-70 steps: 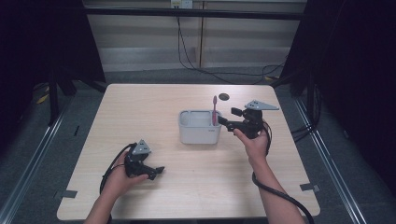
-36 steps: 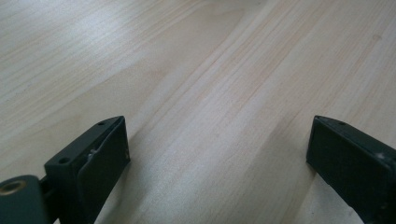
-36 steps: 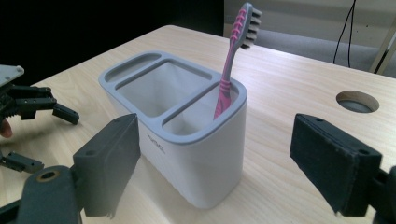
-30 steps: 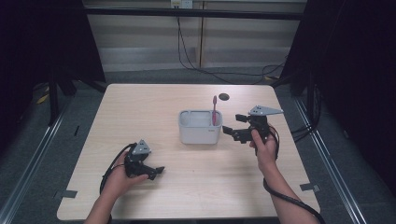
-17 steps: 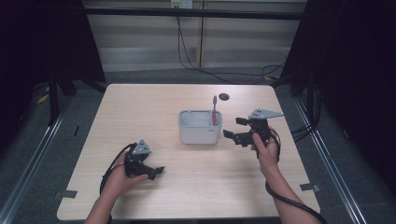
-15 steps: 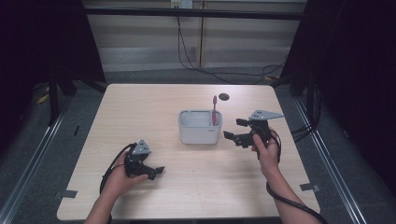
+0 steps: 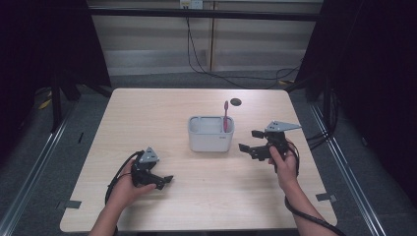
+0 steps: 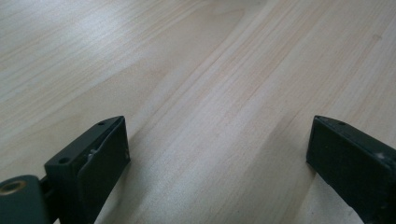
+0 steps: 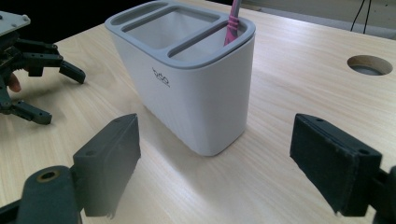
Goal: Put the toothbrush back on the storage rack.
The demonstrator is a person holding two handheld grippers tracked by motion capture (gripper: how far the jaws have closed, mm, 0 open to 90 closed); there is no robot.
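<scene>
Both tongs (image 7: pixel 166 180) (image 7: pixel 249 141) agape, empty

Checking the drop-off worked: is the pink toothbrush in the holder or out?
In. The pink toothbrush stands in the white holder's narrow end slot, apart from the open right claw.

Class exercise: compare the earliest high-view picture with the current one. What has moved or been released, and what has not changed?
The right gripper has let go of the pink toothbrush and drawn back from the white holder, toward the person and to the right; its jaws now stand open and empty. The toothbrush stays standing in the holder's right-hand slot. The holder and the left gripper, open near the table's front, have not moved.
</scene>
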